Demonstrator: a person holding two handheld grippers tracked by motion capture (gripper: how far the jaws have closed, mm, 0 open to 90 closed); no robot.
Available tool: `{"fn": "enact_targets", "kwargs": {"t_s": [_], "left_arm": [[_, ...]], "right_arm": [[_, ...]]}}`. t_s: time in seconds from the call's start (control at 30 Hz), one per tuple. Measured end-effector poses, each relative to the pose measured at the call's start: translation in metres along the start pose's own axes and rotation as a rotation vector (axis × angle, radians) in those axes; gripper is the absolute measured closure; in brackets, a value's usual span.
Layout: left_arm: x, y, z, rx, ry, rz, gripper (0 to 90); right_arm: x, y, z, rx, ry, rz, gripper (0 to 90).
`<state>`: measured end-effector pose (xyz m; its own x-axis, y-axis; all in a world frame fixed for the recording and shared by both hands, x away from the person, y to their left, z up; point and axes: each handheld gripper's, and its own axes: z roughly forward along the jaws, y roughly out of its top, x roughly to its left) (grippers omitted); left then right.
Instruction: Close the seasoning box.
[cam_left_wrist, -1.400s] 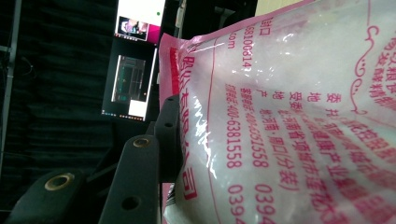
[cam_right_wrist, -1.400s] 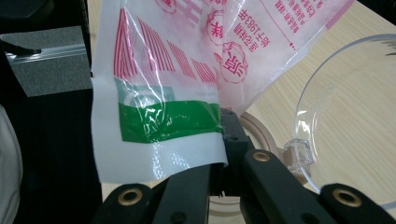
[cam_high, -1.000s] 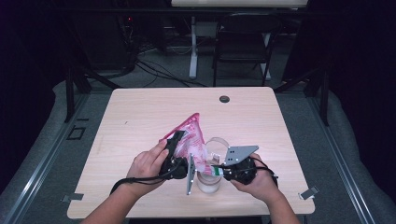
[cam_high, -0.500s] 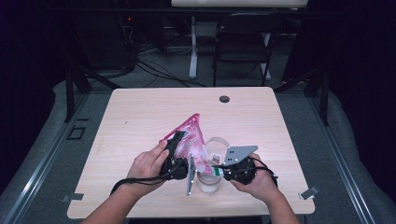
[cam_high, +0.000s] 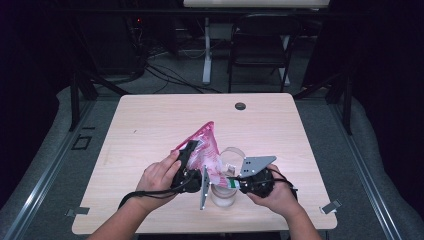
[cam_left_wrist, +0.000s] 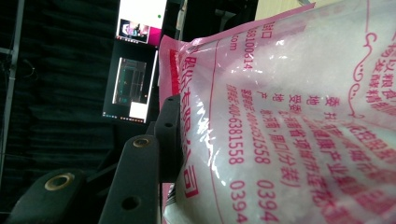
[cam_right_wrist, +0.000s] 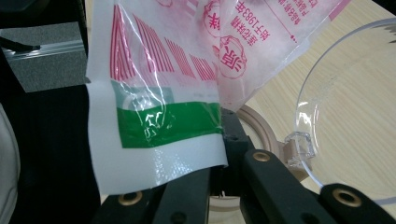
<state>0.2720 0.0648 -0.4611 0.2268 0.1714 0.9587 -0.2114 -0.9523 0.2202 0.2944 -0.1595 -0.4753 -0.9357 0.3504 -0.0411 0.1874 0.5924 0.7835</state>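
High view shows a person at a desk (cam_high: 150, 125) with a hand-held gripper in each hand. Between the two sits a pink bag (cam_high: 202, 147) full of white grains, tipped over a clear jar (cam_high: 223, 192) that stands near the front edge of the desk.

The left hand-held gripper (cam_high: 189, 152) is clamped on the fat side of the pink bag. In the left gripper view, one black jaw presses flat against the plastic, and the bag (cam_left_wrist: 289, 116) bulges out past it. The right hand-held gripper (cam_high: 231, 183) pinches a low corner of the bag, the part with a green and white stripe (cam_right_wrist: 163, 123). In the right gripper view, its jaws are squeezed tight together on that thin flap. Just beside them are the jar's round mouth (cam_right_wrist: 254, 128) and its clear lid (cam_right_wrist: 327, 107), swung open to one side.

So the early steps look done. The jar is open, the bag is lifted and tilted, and both hand-held grippers have a good hold. The bag's low corner hangs right over the jar's mouth.

What is left seems to be the pouring. No grains can be seen falling. It is hard to tell if the corner is cut open, or how much is in the jar. After that, the bag must be set down and the lid shut.
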Motion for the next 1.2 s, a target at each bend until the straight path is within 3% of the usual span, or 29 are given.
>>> {"fn": "enact_targets", "kwargs": {"t_s": [1.2], "left_arm": [[-0.0034, 0.0020, -0.0027, -0.013, -0.002, -0.011, 62.8]], "right_arm": [[-0.0027, -0.0037, 0.0027, 0.022, -0.002, 0.006, 90.0]]}}
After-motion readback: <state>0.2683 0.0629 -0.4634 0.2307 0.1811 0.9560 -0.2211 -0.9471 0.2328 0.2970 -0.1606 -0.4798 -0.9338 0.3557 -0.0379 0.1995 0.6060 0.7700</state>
